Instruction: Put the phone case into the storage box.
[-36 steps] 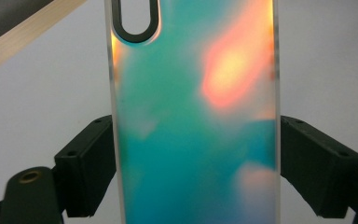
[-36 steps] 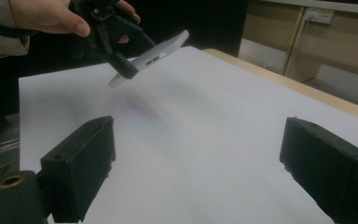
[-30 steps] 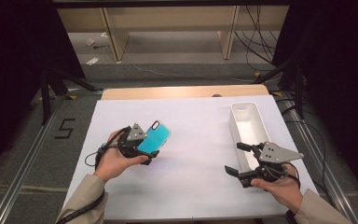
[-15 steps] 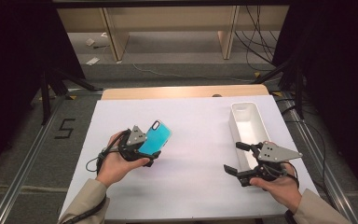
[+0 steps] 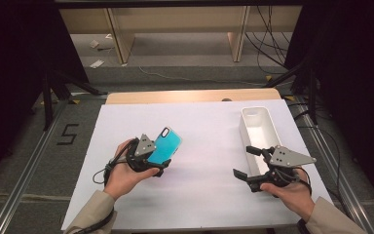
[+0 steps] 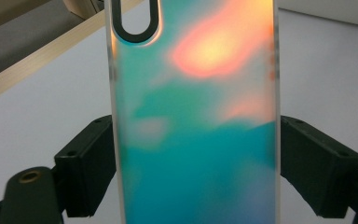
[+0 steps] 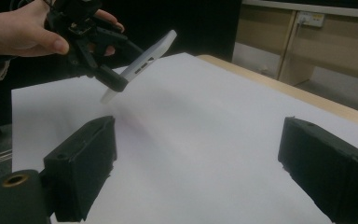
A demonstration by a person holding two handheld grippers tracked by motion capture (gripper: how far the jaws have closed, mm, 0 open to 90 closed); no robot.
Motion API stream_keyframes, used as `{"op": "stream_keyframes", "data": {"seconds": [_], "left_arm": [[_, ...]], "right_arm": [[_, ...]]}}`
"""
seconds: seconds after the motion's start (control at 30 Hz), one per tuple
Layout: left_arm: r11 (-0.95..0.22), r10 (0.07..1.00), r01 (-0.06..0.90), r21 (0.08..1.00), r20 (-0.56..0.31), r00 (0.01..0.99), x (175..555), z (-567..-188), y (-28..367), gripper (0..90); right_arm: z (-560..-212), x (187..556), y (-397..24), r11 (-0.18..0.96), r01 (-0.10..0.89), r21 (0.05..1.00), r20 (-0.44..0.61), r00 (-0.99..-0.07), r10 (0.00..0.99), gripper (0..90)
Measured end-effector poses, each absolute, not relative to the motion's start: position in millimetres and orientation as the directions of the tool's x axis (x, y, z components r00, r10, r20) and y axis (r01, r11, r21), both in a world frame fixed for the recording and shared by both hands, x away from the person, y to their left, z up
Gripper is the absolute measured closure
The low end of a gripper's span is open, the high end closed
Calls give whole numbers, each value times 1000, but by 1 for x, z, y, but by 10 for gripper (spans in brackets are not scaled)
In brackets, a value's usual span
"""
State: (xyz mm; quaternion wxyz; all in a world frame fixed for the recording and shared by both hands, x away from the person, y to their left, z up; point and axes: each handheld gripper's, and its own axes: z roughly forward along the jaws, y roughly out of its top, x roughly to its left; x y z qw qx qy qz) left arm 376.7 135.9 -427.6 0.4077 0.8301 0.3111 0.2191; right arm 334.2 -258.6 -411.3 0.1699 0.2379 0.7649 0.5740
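from above, the left gripper grasps a teal phone case lifted off the white table, left of centre. the right gripper hangs released beside a white bin. left gripper view: jaws clamp the case's edges. right gripper view: jaws apart, case tilted far left.
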Motion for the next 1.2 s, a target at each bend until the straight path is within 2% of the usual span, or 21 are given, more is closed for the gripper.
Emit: {"op": "stream_keyframes", "data": {"seconds": [1.2], "left_arm": [[-463, 695, 301, 834, 131, 707, 360, -430, 118, 162]], "right_arm": [[-403, 354, -226, 206, 191, 960, 42, -824, 565, 136]]}}
